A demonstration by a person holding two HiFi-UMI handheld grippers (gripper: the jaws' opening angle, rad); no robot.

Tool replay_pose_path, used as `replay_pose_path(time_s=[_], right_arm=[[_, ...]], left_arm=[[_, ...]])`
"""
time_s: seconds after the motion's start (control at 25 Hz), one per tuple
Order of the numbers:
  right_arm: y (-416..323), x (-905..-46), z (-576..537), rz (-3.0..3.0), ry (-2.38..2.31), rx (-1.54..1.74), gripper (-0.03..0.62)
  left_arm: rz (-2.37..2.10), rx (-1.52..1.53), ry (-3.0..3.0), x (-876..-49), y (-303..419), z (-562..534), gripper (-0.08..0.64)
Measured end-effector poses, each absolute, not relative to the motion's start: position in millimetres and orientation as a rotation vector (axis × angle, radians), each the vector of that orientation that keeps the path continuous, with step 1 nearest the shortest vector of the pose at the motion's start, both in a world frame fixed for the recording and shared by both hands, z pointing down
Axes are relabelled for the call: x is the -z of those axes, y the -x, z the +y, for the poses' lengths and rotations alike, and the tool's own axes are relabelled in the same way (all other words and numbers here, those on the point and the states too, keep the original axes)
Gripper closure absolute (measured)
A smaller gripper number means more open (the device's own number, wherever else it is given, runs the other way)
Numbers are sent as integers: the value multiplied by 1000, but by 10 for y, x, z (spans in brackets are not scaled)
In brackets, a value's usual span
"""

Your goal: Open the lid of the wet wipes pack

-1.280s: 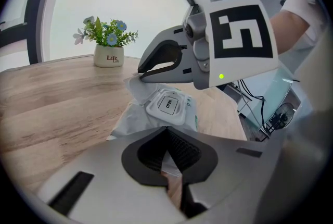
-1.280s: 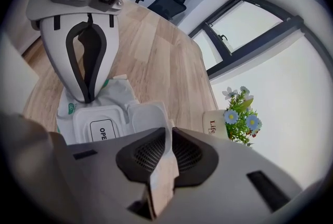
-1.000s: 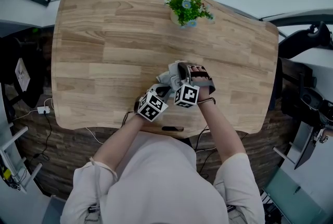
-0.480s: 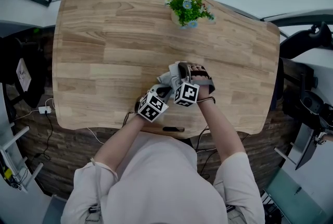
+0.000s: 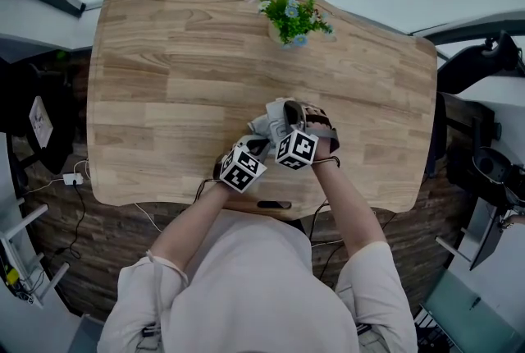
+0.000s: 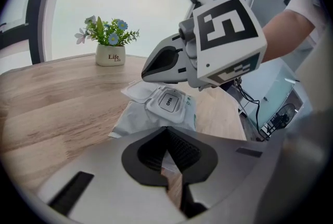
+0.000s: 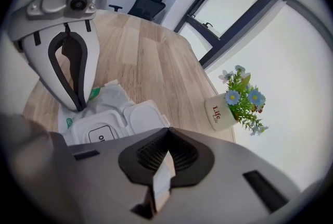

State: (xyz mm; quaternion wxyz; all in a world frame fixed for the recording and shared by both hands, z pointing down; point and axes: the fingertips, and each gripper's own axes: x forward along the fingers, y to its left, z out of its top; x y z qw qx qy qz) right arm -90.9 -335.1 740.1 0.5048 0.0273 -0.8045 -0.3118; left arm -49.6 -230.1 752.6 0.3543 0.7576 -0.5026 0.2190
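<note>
The wet wipes pack (image 5: 264, 124) lies on the wooden table (image 5: 164, 89), near its front edge. Its white lid flap (image 6: 136, 91) is flipped back flat, and beside it a white panel marked OPEN (image 6: 169, 101) faces up. My left gripper (image 5: 259, 144) is shut on the crinkled wrapper at the pack's near edge (image 7: 101, 94), with its tips (image 7: 80, 106) down on it. Just above the open flap (image 7: 148, 119) hovers my right gripper (image 6: 145, 73), jaws shut and nothing seen in its tip. A pale strip shows in the slit of its jaws in the right gripper view.
A small white pot of flowers (image 5: 289, 17) stands at the table's far edge. A black flat object (image 5: 271, 204) lies at the near edge by the person's body. Cables hang below the table's front left (image 5: 74, 177). An office chair (image 7: 146, 3) stands beyond the table.
The right gripper's marker cube has turned slightly. The left gripper and the pack stay where they were.
</note>
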Motion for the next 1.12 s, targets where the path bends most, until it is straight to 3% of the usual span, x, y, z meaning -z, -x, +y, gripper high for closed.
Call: replay_pose_path(time_s=[0.52,1.12], right_arm=[[436,-6677,-3117,-2206,-442,338,586],[-67,-5428,-2817,-2502,-825,-21,586]], left_arm=[[-1472,-490,-2000,-6993,684,-2056,539],[-1639,-235,-2172,-5683,755,-1851,540]])
